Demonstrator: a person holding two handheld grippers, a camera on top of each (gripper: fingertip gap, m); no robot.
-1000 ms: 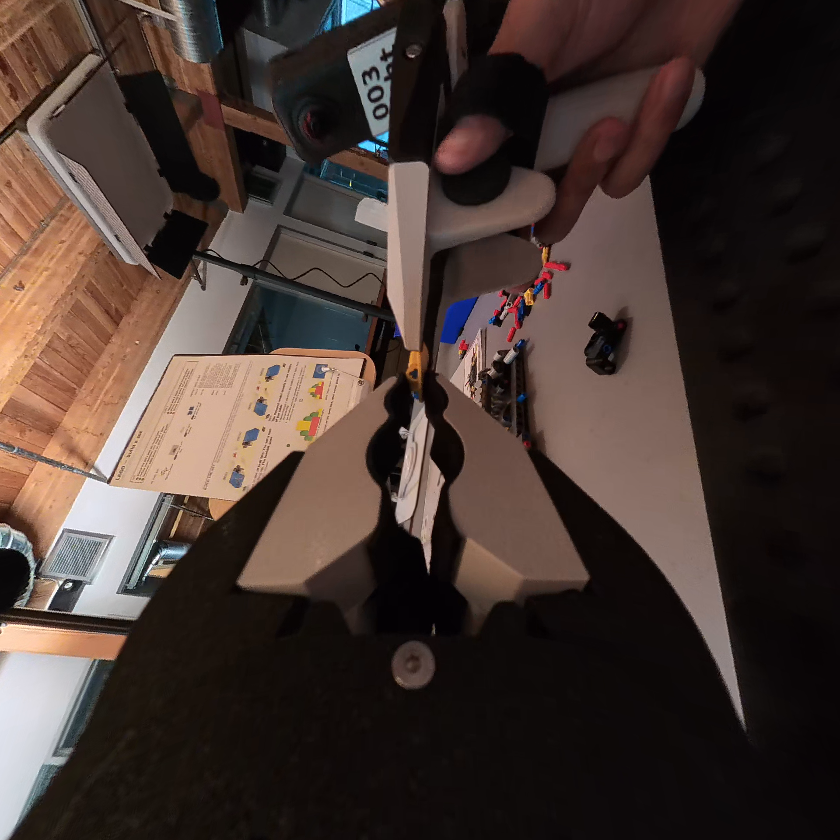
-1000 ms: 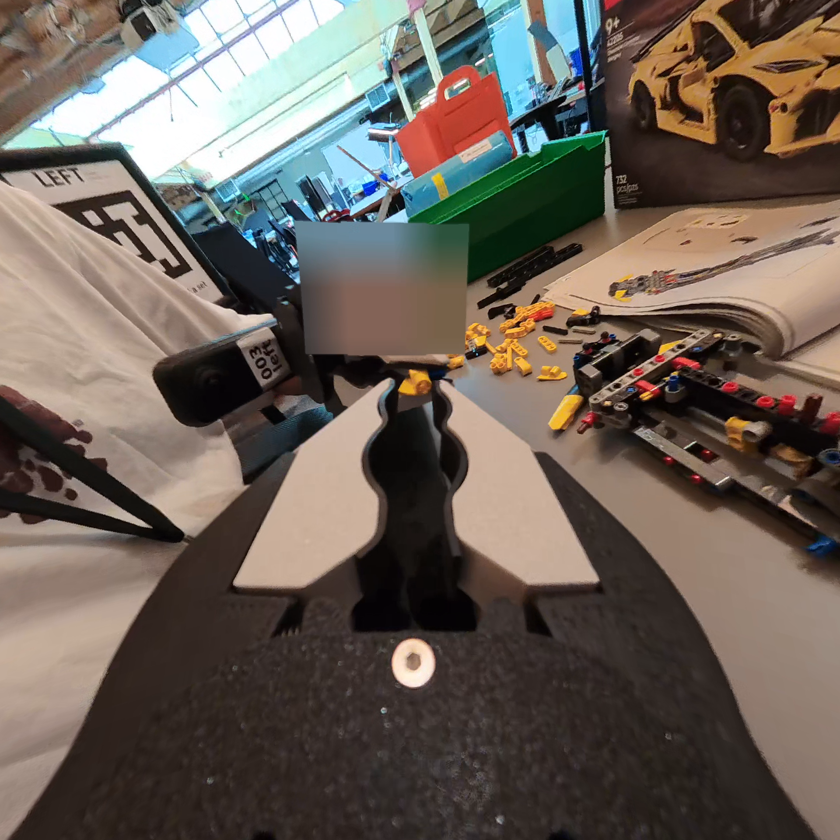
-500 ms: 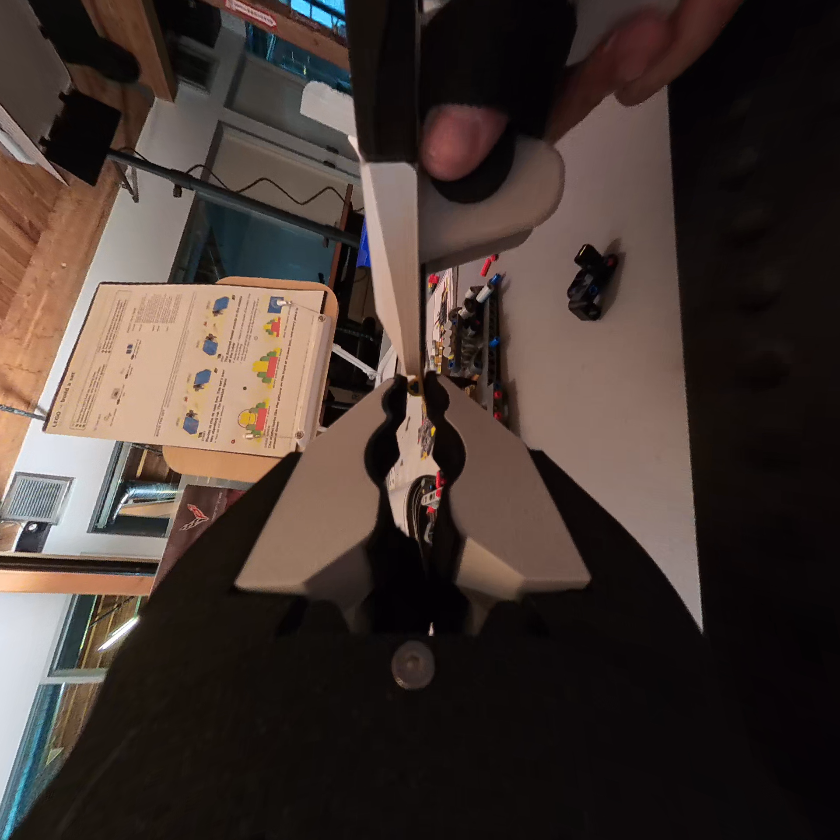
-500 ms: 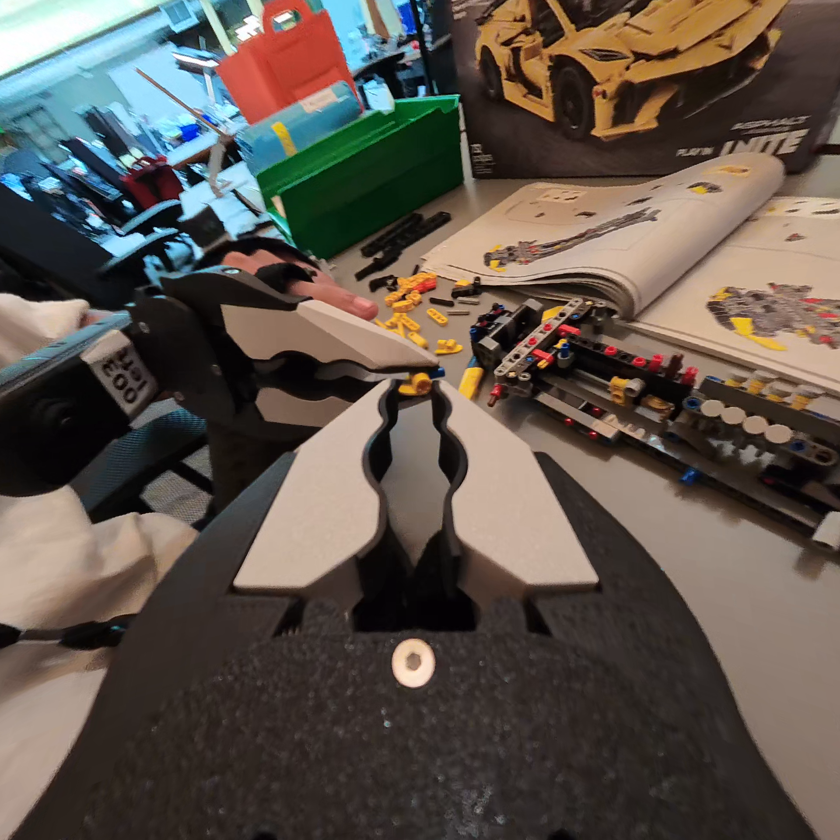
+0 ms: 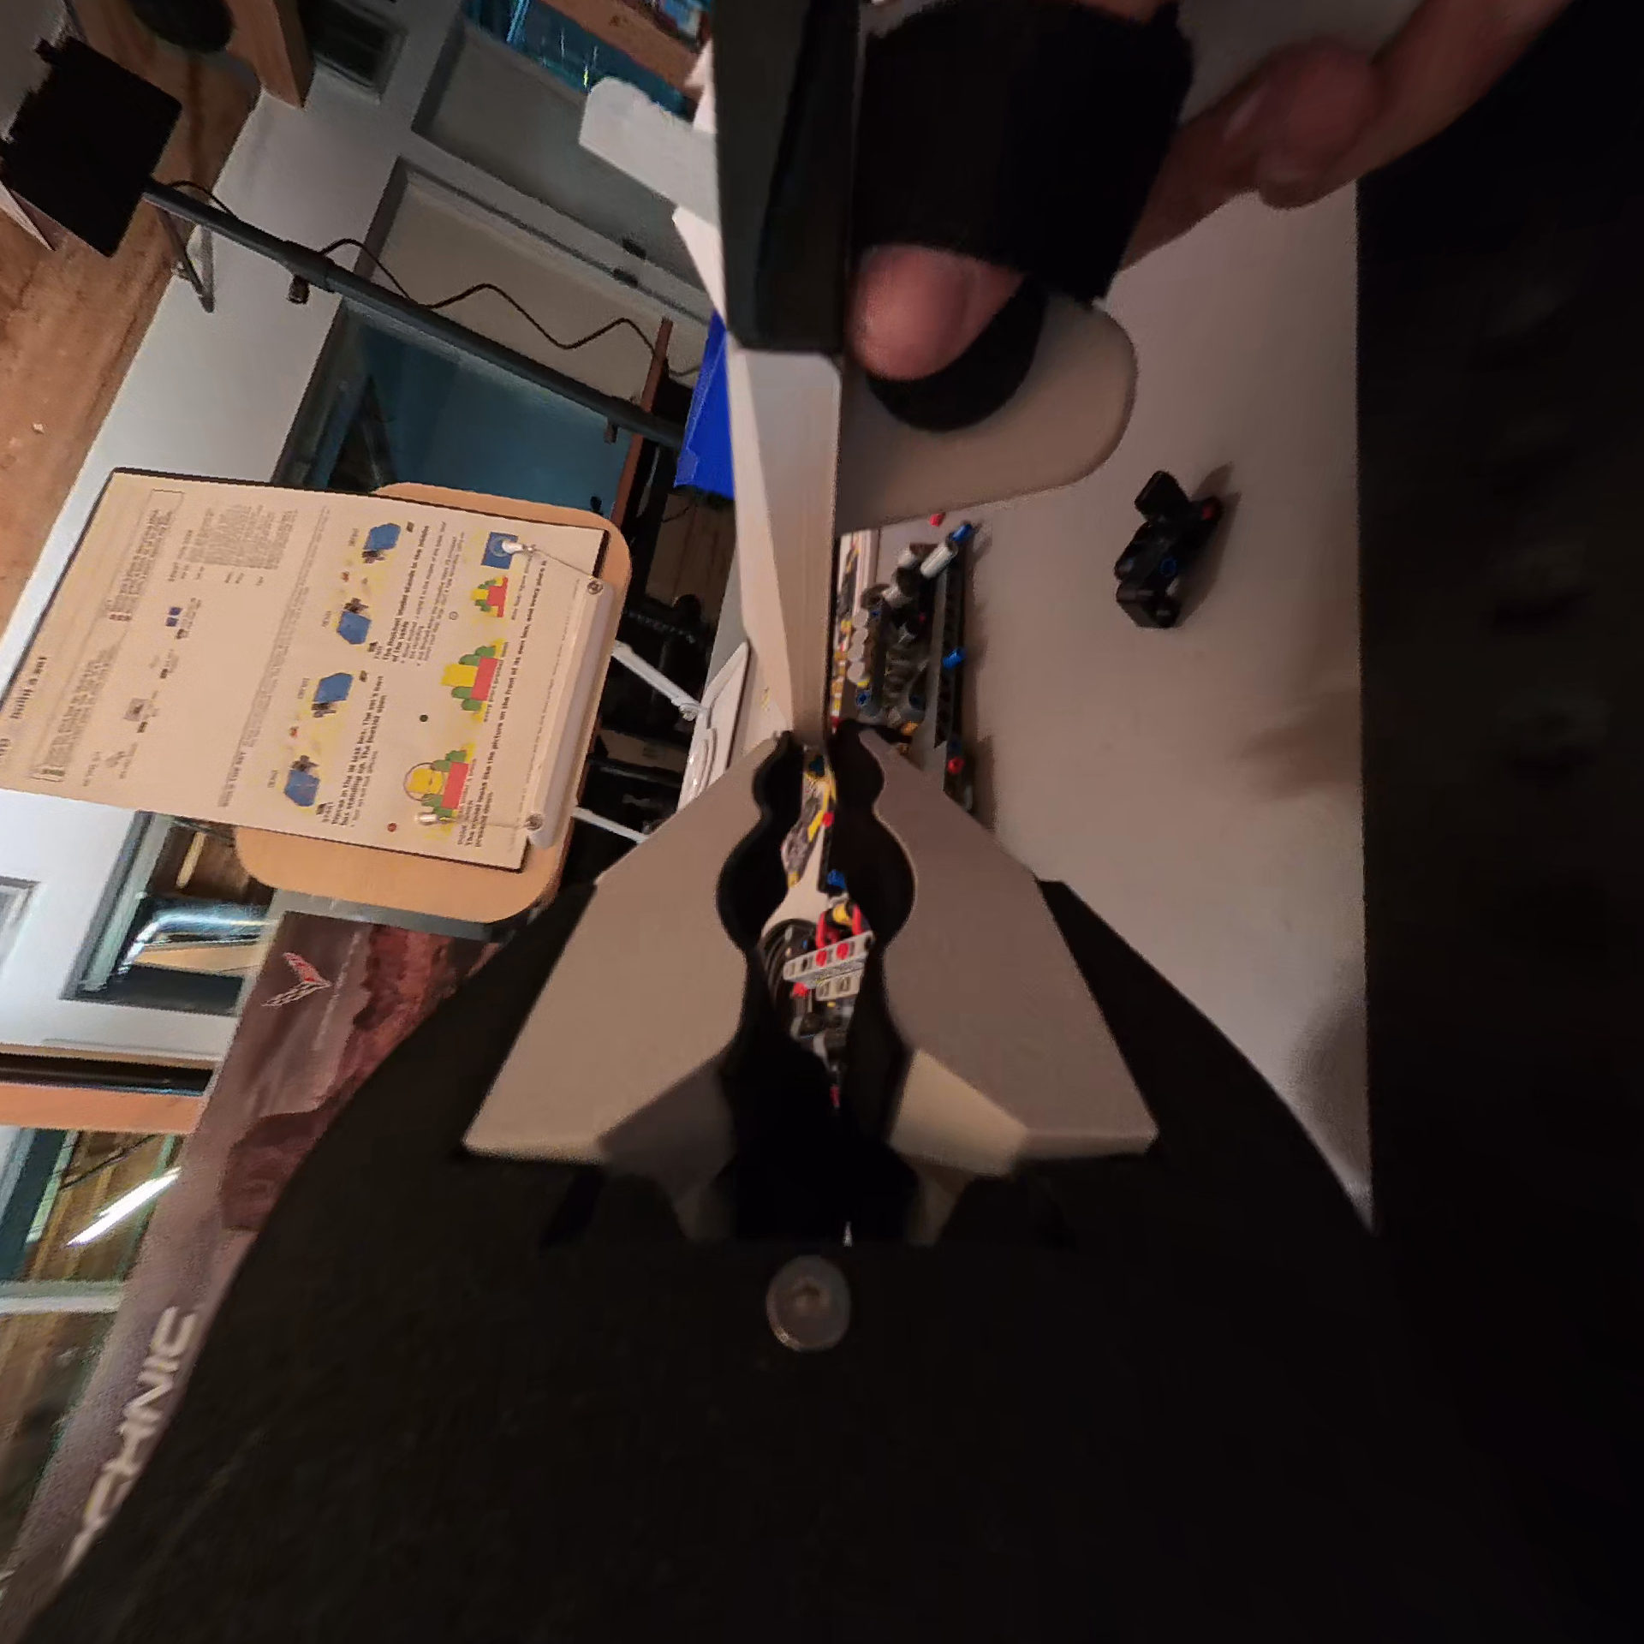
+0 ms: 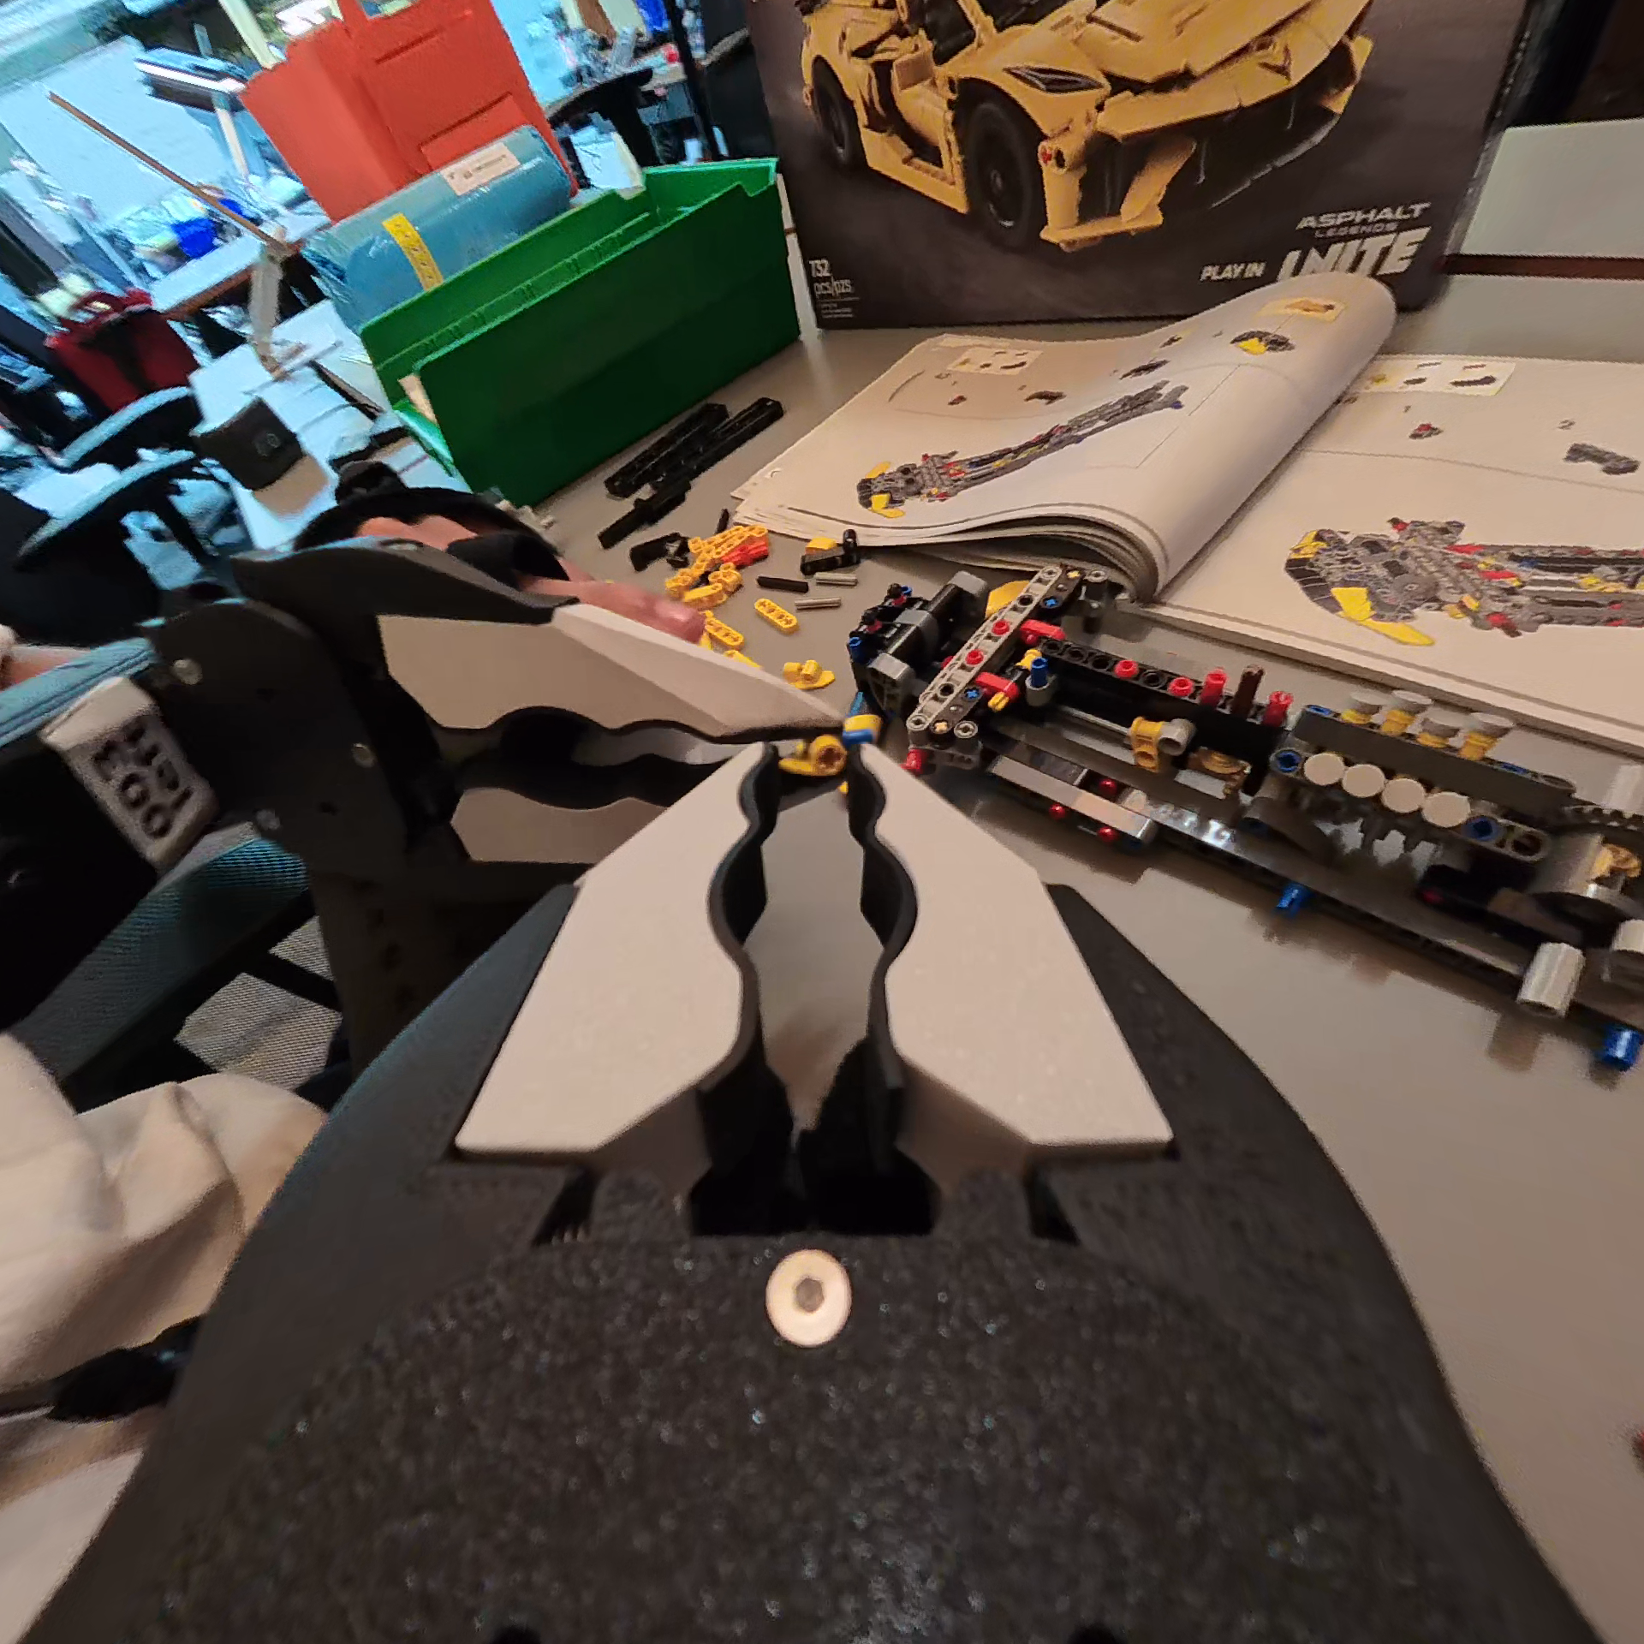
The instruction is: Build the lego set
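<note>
Tongs (image 6: 808,756) pinch yellow piece (image 6: 814,757); contact obscured.

Bare grey table (image 6: 1334,1201) lies open to my right and under my right gripper (image 6: 809,756). Ahead, the long chassis build (image 6: 1201,765) blocks the way, with the open instruction book (image 6: 1156,463) behind it. My left gripper (image 6: 805,716) crowds in at my tips. Loose yellow pieces (image 6: 721,587) and the green bin (image 6: 578,338) close off the far left.
</note>
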